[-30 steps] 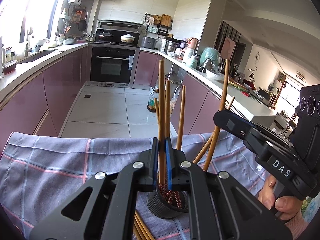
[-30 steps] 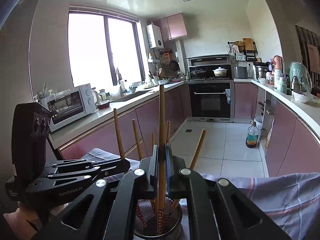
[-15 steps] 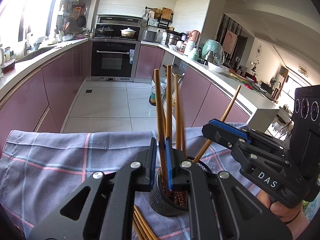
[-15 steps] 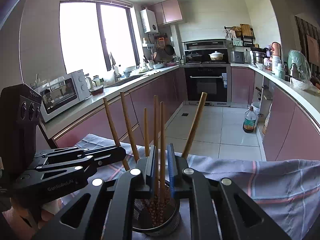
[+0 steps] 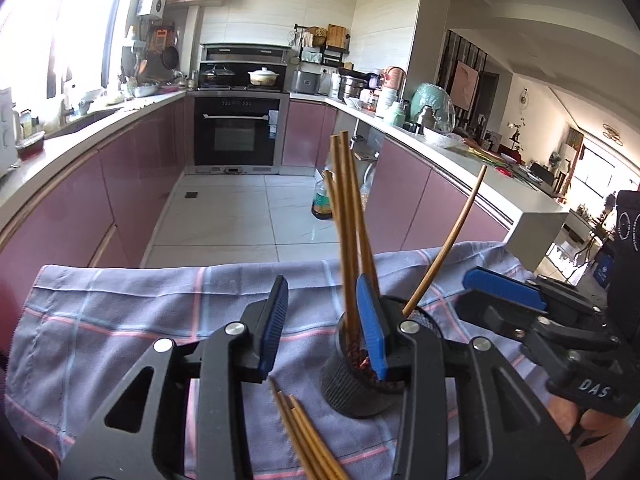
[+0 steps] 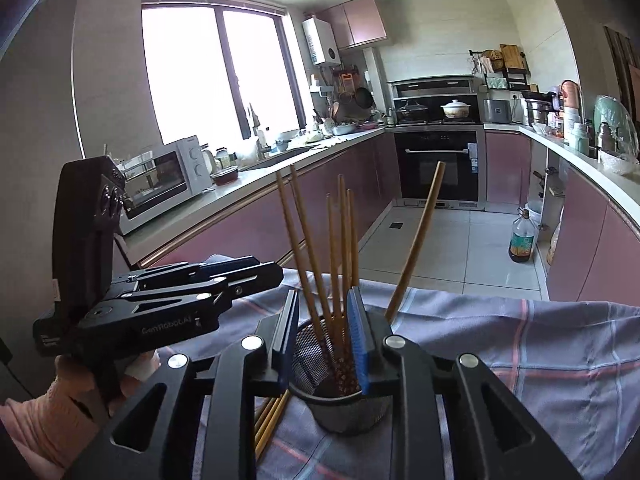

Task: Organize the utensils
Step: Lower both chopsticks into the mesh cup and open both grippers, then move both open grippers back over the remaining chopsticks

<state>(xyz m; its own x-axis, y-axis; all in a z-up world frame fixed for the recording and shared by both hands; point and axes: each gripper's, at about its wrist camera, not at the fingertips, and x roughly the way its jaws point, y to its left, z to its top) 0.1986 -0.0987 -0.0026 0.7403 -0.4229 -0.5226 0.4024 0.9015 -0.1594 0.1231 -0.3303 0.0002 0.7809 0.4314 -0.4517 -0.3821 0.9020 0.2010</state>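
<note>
Both tools opening over mesh holder [image 6: 348,404] w/ chopsticks [image 6: 340,264]: left tool [image 5: 322,328] spread, right tool [image 6: 324,336] spreading, neither pinching.

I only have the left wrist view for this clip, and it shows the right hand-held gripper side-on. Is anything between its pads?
Observer: Yes. Seen from its own camera, the right hand-held gripper has its jaws opening. Chopsticks standing in the mesh holder rise between the pads, with clear space beside them.
Operator: How many sticks are in that holder? A finger blocks my view.
Observer: Six. Five are bunched together and one leans away to the right.
Operator: What holds the left hand-held gripper?
Observer: A hand with a pink sleeve, wrapped around its handle.
</note>
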